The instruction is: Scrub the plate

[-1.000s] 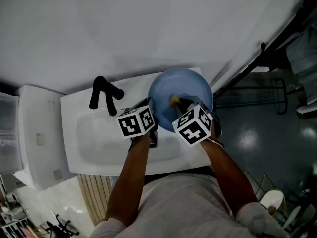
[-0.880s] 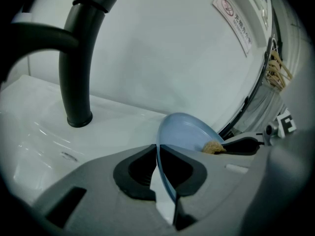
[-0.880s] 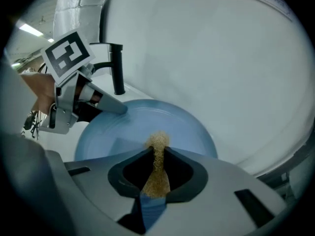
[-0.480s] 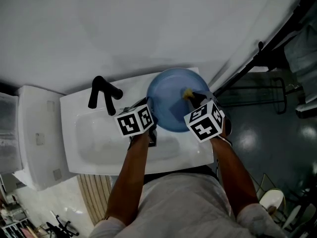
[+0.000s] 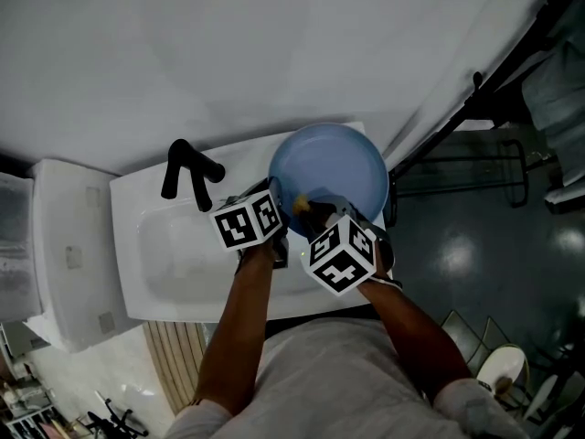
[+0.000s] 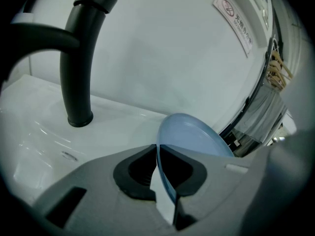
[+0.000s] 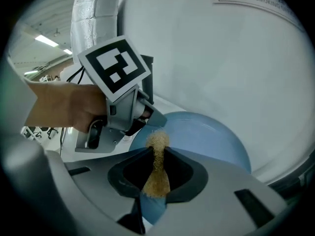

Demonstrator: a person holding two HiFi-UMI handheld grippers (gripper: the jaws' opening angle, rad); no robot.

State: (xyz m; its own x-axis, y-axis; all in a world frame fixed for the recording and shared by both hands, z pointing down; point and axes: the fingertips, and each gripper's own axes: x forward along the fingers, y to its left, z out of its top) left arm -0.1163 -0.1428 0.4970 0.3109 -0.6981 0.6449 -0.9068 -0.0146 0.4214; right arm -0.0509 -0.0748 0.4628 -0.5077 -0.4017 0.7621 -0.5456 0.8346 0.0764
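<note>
Left gripper (image 5: pixel 277 207): jaws are clamped on the plate (image 5: pixel 338 167) rim; left forearm (image 5: pixel 239 327) is extended forward. Right gripper (image 5: pixel 309 210): jaws are pinched on a tan scrub pad (image 7: pixel 156 173); right forearm (image 5: pixel 402 323) is angled inward, the grippers held close together.

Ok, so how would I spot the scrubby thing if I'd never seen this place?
Find the white sink with the black tap; a round blue plate is held up over its right end. At that plate, the right claw pinches a small scrubber. It is the only fuzzy, straw-yellow thing there; everything near it is smooth.
</note>
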